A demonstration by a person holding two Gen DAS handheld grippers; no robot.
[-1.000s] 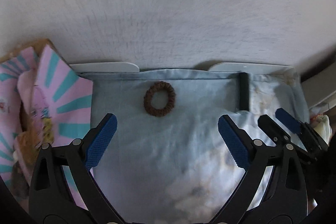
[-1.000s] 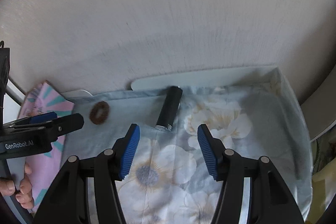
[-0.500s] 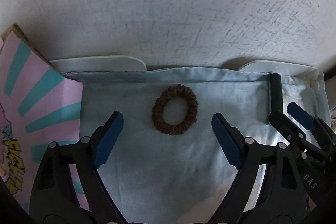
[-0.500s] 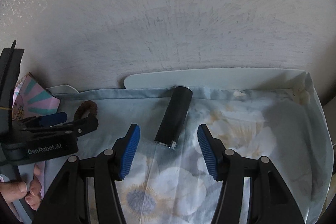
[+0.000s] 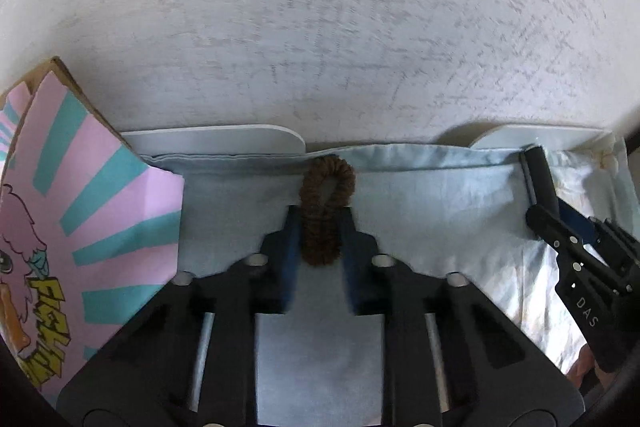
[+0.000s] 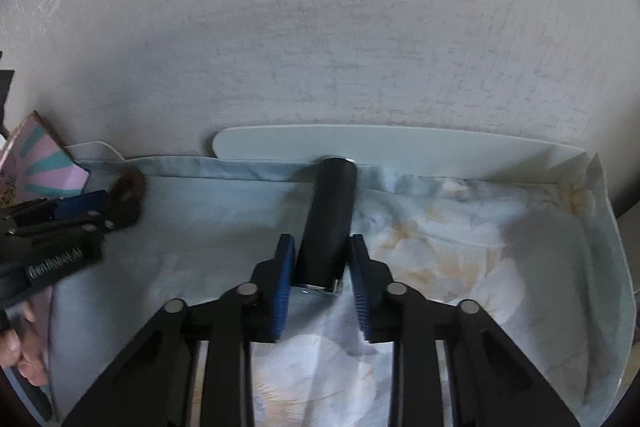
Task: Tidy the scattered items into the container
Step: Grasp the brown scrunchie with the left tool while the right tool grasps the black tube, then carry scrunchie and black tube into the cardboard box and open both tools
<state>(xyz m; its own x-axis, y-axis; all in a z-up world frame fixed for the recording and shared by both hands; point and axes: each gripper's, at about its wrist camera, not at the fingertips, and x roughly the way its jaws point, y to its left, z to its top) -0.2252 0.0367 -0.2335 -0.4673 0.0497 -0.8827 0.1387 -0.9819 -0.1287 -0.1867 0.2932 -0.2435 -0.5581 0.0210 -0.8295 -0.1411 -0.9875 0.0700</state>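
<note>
Your left gripper [image 5: 318,227] has its jaws closing on the brown ribbed fabric hair tie [image 5: 326,203], squeezed into a narrow loop between the blue pads on the pale blue cloth [image 5: 440,195]. Only the left wrist view shows this pinch clearly; from the right wrist view the hair tie [image 6: 130,185] is a blurred brown patch at the tip of that gripper [image 6: 116,211], so the contact there is hard to judge.

Your right gripper [image 6: 320,263] has its jaws closing around the lower end of the black cylindrical tube [image 6: 328,219], which lies on the flower-printed part of the cloth with its far end against the white board [image 6: 400,143] at the wall. The pads look to be touching its sides, though the left one may stand just off. The left view shows only the tube's [image 5: 540,179] upper part.

The pink and teal striped cardboard box [image 5: 80,211] lies just left of the cloth.

A second ago both pairs of jaws stood wide, the hair tie lay round, and both items were farther ahead.
</note>
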